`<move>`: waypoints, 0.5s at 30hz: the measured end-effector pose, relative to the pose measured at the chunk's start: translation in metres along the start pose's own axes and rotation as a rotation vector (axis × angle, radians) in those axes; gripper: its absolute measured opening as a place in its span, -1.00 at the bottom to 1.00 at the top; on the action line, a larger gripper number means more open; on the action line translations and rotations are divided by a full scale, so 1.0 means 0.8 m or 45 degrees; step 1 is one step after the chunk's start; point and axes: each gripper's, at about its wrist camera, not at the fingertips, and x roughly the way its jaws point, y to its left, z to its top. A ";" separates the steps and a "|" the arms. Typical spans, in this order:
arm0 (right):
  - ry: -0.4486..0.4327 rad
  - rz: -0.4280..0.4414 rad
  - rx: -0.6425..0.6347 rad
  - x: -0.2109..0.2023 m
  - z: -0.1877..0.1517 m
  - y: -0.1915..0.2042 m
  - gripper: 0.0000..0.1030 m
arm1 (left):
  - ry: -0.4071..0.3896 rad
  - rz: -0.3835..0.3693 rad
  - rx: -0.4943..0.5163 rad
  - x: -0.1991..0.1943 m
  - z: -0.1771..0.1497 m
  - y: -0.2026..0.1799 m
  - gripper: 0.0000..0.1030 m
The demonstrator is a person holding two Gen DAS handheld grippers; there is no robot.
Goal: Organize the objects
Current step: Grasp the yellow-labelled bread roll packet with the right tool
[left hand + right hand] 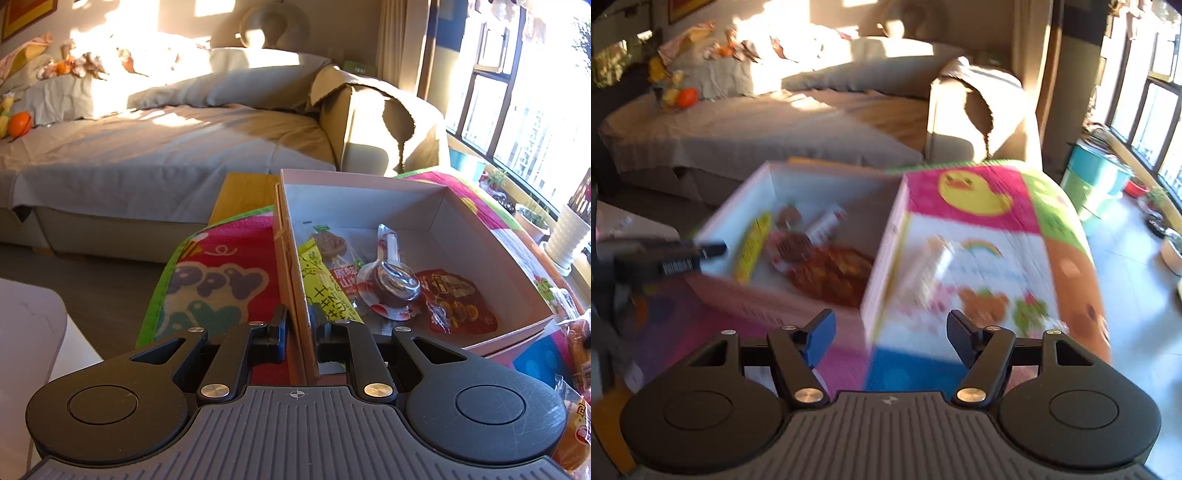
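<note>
Both fingers of the left gripper pinched the pink cardboard box's near left wall; the right gripper gaped empty, just right of it.

A wooden desk carried everything, its bare yellow-brown top showing only at the far corner towards the sofa. A bright cartoon play mat covered the rest of it: pink, green, blue and orange panels, one with a yellow duck, another with a rainbow and a bear. An open pink cardboard box with a white inside sat directly on the mat, near its left side in the right wrist view. At the right edge of the left wrist view, wrapped snack packets lay on the mat just beside the box's near corner
</note>
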 end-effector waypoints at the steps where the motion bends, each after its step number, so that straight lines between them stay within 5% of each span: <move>1: 0.011 -0.008 -0.007 -0.005 -0.013 0.002 0.49 | 0.000 -0.001 0.000 0.000 0.000 0.000 -0.70; 6: 0.046 -0.003 -0.011 -0.025 -0.060 0.012 0.55 | 0.001 0.000 0.000 0.000 0.000 0.000 -0.70; 15: 0.060 -0.006 -0.019 -0.020 -0.073 0.022 0.62 | 0.004 -0.004 0.003 -0.001 -0.002 -0.001 -0.70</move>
